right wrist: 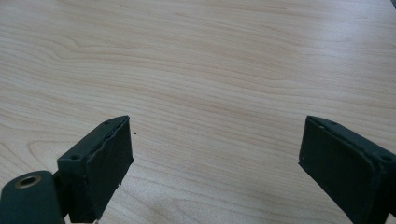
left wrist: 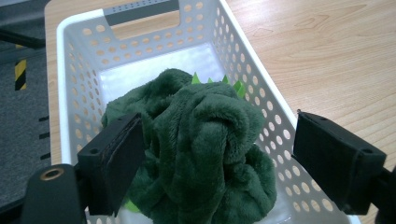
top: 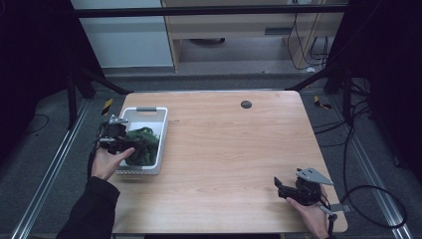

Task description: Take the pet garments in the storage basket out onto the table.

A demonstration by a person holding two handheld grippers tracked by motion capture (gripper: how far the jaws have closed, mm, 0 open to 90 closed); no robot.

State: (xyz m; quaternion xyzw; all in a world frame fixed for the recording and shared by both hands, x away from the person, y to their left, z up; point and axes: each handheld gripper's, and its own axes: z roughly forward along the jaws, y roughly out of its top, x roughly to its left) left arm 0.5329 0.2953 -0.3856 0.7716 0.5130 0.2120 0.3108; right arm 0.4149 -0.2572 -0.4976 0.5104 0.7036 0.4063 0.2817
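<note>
A white perforated basket (top: 161, 134) stands on the left side of the wooden table, and a dark green plush toy (top: 143, 147) lies crumpled in it. In the left gripper view the plush (left wrist: 205, 140) bulges up between the black jaws, with small bright green points at its far side. My left gripper (left wrist: 217, 126) is open wide around it, its left pad against the fur; from above, this gripper (top: 125, 139) reaches in over the basket's left rim. My right gripper (top: 279, 189) is open near the table's front right corner; in its own view it (right wrist: 215, 135) has bare wood between its jaws.
A grey handle (top: 146, 109) marks the basket's far end. A small black round grommet (top: 246, 104) sits in the tabletop (top: 224, 149) near the far edge. Cables (top: 378, 199) trail on the floor to the right of the table.
</note>
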